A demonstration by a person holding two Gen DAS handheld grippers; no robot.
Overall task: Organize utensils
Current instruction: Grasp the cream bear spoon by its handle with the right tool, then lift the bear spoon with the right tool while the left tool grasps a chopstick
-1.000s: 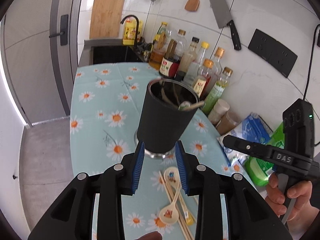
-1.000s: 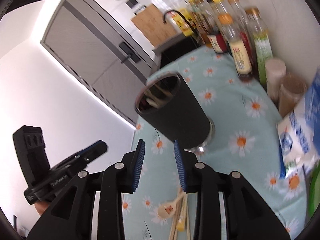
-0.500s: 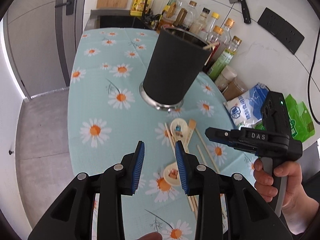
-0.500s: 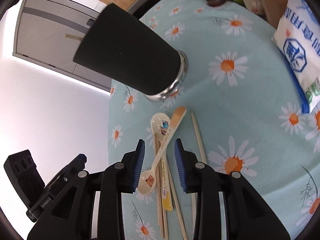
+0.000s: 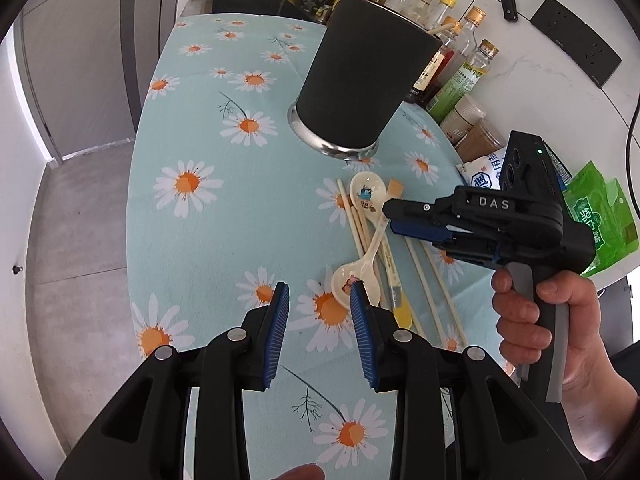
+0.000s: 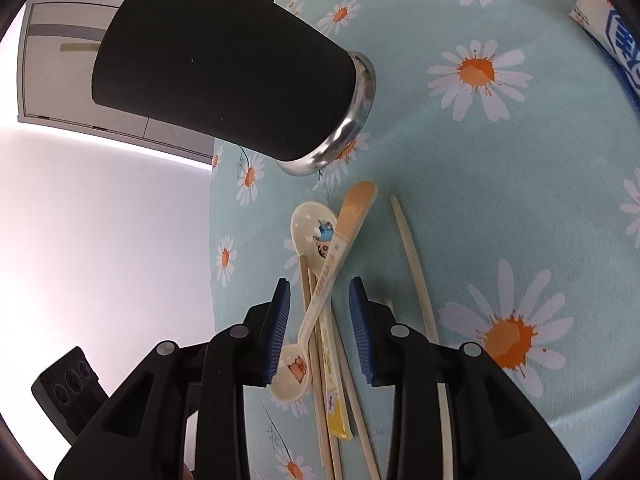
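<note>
- Left wrist view: left gripper (image 5: pixel 320 292) at bottom centre, fingers apart, nothing between them. Black utensil holder (image 5: pixel 360 80) upright at upper centre on the daisy tablecloth (image 5: pixel 224 128). Spoons (image 5: pixel 366 196) and chopsticks (image 5: pixel 424 280) lie loose, centre right. Right gripper (image 5: pixel 390 216) at right, held in a hand (image 5: pixel 532 320), above the pile.
- Right wrist view: right gripper (image 6: pixel 320 296) at bottom centre, fingers apart, straddling a cream spoon (image 6: pixel 320 292) without pressing it. Holder at upper left; chopsticks at lower centre.

Setting, seen ahead of the claw: counter under a pale-blue daisy-print tablecloth (image 5: pixel 224 128); white tiled wall (image 5: pixel 560 80) to the right bearing a black socket panel (image 5: pixel 576 52); grey door (image 5: pixel 80 60) and grey floor (image 5: pixel 76 240) to the left; even daylight.
</note>
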